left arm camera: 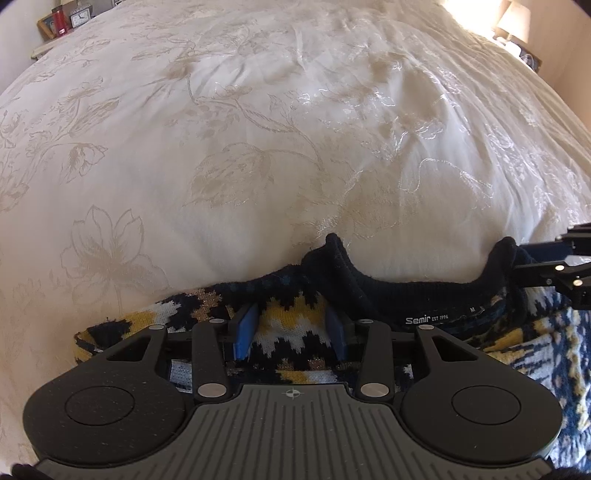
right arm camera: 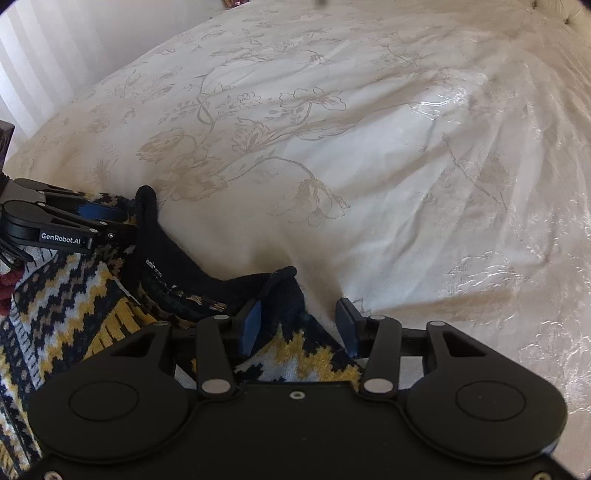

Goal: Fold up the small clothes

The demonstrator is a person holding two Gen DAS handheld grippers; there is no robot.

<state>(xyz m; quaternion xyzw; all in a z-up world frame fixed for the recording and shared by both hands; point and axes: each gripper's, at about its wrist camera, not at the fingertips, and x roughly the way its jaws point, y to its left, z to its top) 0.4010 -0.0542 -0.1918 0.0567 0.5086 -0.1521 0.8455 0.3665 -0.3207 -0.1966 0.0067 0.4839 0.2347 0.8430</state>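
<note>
A knitted sweater [left arm camera: 291,325] in navy, yellow and white zigzags, with a dark navy collar [left arm camera: 417,286] and a "Semir" label, lies at the near edge of the bed. My left gripper [left arm camera: 291,328] is open, its blue pads on either side of the left shoulder. The sweater also shows in the right wrist view [right arm camera: 74,295]. My right gripper [right arm camera: 299,325] is open over the right shoulder beside the collar [right arm camera: 207,280]. Each gripper shows in the other's view, the right one [left arm camera: 554,273] and the left one [right arm camera: 85,221].
A white bedspread [left arm camera: 277,129] with a beige floral pattern fills both views [right arm camera: 351,166]. A nightstand with a clock and a red object [left arm camera: 61,22] stands at far left. A lamp [left arm camera: 513,18] is at far right. Something dark red [right arm camera: 7,291] lies at the left edge.
</note>
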